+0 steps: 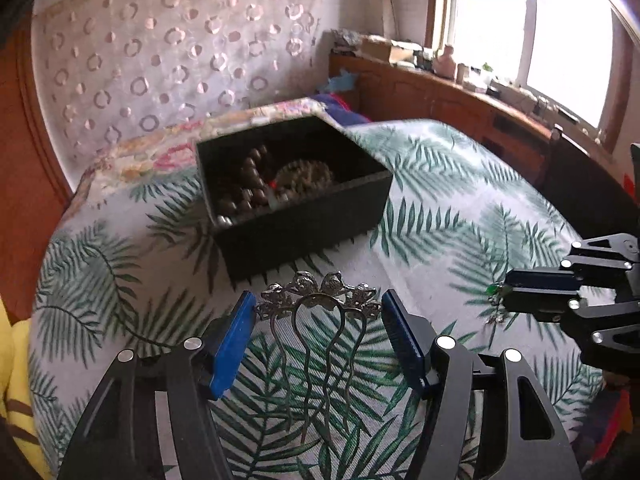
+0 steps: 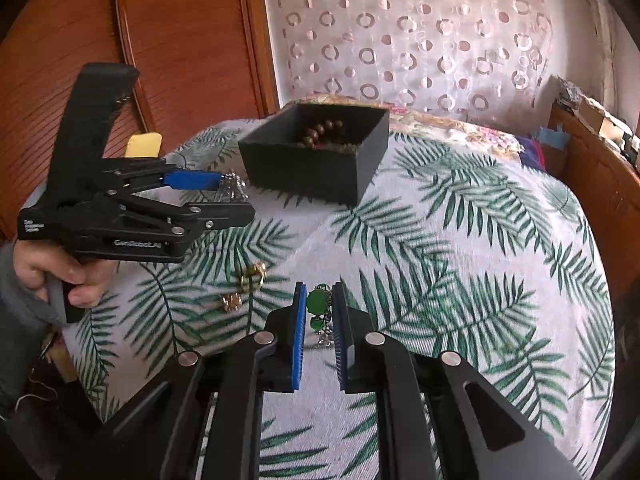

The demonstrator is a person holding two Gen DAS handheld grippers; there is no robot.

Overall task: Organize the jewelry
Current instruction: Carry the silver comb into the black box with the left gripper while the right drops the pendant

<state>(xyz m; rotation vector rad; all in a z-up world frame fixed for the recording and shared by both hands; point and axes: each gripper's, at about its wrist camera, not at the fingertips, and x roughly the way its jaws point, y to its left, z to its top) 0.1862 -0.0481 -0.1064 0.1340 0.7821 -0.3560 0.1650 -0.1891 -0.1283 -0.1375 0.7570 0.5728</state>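
A black jewelry box [image 1: 296,196] [image 2: 316,156] sits on the palm-leaf tablecloth [image 1: 440,208] and holds brown beads [image 1: 244,188] and a chain. My left gripper [image 1: 318,312] is shut on a silver hair comb [image 1: 320,300], its blue pads touching both ends of the ornate top; it also shows in the right wrist view [image 2: 224,190]. My right gripper [image 2: 318,300] is shut on a green stone pendant [image 2: 318,302], gripped between the blue pads just above the cloth. The right gripper shows at the left wrist view's right edge [image 1: 504,294].
Two small gold pieces [image 2: 253,276] [image 2: 231,302] lie on the cloth left of my right gripper. A floral cloth [image 1: 160,152] lies behind the box. A wooden sideboard [image 1: 460,100] with clutter stands under the window. A wooden door [image 2: 160,40] is far left.
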